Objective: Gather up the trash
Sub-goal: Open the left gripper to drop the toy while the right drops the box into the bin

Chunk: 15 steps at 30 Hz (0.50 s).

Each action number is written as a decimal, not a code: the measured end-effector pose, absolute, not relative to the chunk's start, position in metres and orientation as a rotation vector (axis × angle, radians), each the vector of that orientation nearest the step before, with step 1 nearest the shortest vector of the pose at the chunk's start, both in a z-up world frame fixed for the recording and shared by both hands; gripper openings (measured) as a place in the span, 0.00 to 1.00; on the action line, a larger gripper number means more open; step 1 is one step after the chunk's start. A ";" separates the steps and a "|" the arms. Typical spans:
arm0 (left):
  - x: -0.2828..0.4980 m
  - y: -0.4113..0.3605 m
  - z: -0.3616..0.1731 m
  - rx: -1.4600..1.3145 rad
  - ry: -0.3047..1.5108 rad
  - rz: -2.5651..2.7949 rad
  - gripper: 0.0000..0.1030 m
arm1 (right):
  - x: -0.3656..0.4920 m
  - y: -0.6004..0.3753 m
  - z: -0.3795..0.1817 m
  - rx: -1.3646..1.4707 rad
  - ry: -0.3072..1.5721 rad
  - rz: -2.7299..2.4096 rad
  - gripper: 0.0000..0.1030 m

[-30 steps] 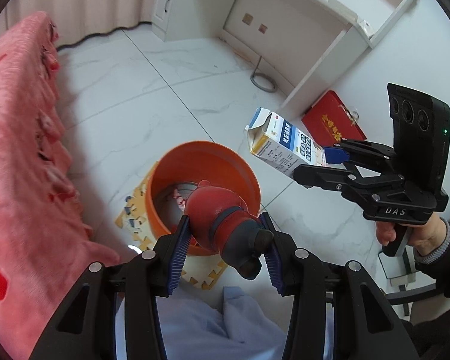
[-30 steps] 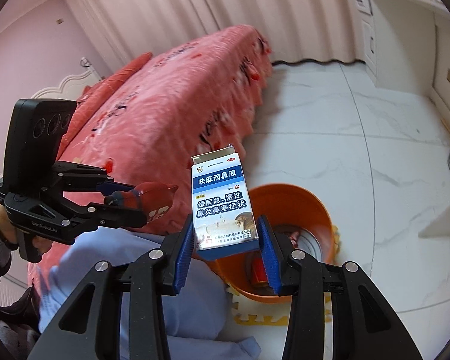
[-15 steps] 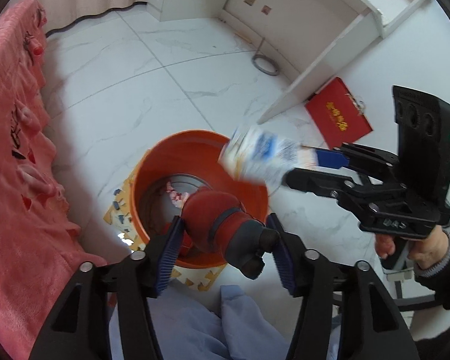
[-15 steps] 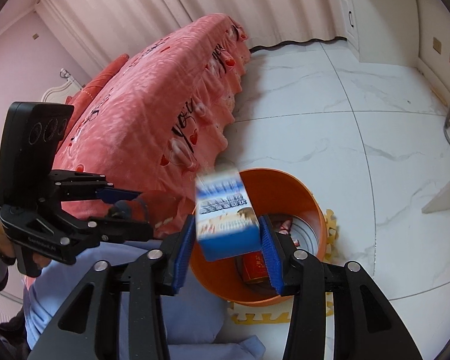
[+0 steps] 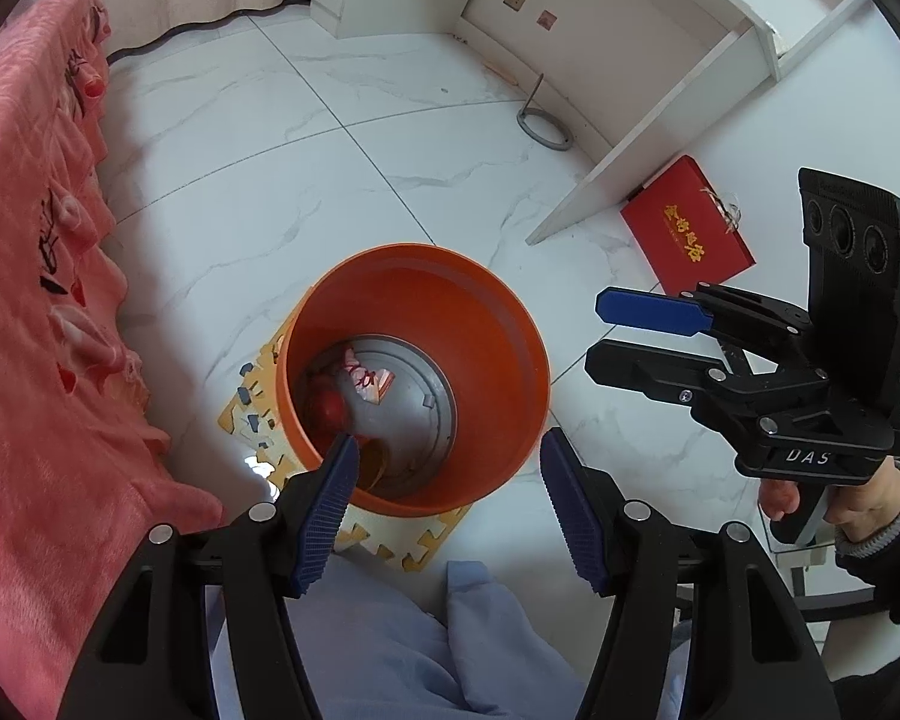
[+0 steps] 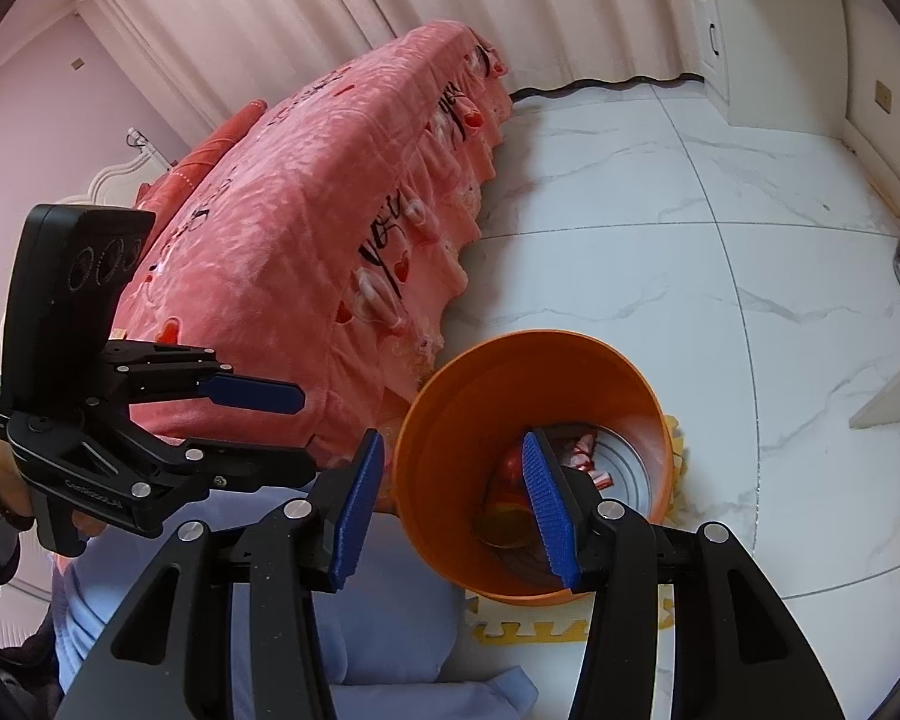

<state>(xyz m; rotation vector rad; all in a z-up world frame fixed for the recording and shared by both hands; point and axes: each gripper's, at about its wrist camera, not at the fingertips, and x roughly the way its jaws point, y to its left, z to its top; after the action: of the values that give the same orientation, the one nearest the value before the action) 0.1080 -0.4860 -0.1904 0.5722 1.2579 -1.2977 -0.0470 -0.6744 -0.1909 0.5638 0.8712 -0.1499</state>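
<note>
An orange bin [image 5: 498,312] [image 6: 528,336] stands on the floor below both grippers. Inside it lie a red round item [image 5: 330,408] [image 6: 510,468] and a pink-and-white wrapper [image 5: 363,375] [image 6: 582,450]. My left gripper [image 5: 448,441] [image 6: 306,429] hangs open over the bin's near rim with nothing between its blue pads. To the right of the bin, my right gripper [image 6: 453,441] [image 5: 597,333] is open and empty too. The blue-and-white carton does not show in either view.
A bed with a pink cover [image 5: 30,300] [image 6: 306,240] runs along the left of the bin. A yellow foam mat [image 5: 252,396] lies under the bin. A red box [image 5: 684,234] lies by a white desk [image 5: 660,120]. The person's light blue trouser legs [image 5: 390,630] are below the grippers.
Both grippers opened. The red and grey item left the left gripper and the carton left the right one, dropping toward the bin. Both hands sank a little.
</note>
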 end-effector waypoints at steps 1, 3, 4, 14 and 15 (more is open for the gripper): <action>0.108 -0.483 -0.188 0.570 1.254 -1.296 0.62 | -0.047 -0.672 -0.188 0.559 0.868 -0.145 0.48; 0.107 -0.478 -0.182 0.570 1.240 -1.286 0.62 | -0.045 -0.666 -0.181 0.547 0.865 -0.135 0.48; 0.108 -0.473 -0.179 0.569 1.231 -1.281 0.62 | -0.045 -0.662 -0.178 0.544 0.862 -0.129 0.48; 0.110 -0.417 -0.145 0.516 1.150 -1.210 0.74 | -0.031 -0.612 -0.145 0.484 0.838 -0.029 0.50; 0.110 -0.412 -0.141 0.510 1.143 -1.201 0.74 | -0.030 -0.607 -0.142 0.479 0.837 -0.018 0.50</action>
<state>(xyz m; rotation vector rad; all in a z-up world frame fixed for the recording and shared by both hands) 0.1102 -0.4115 -0.1414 0.5104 1.1430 -1.2005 -0.0296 -0.6069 -0.1419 0.4793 0.8366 -0.0178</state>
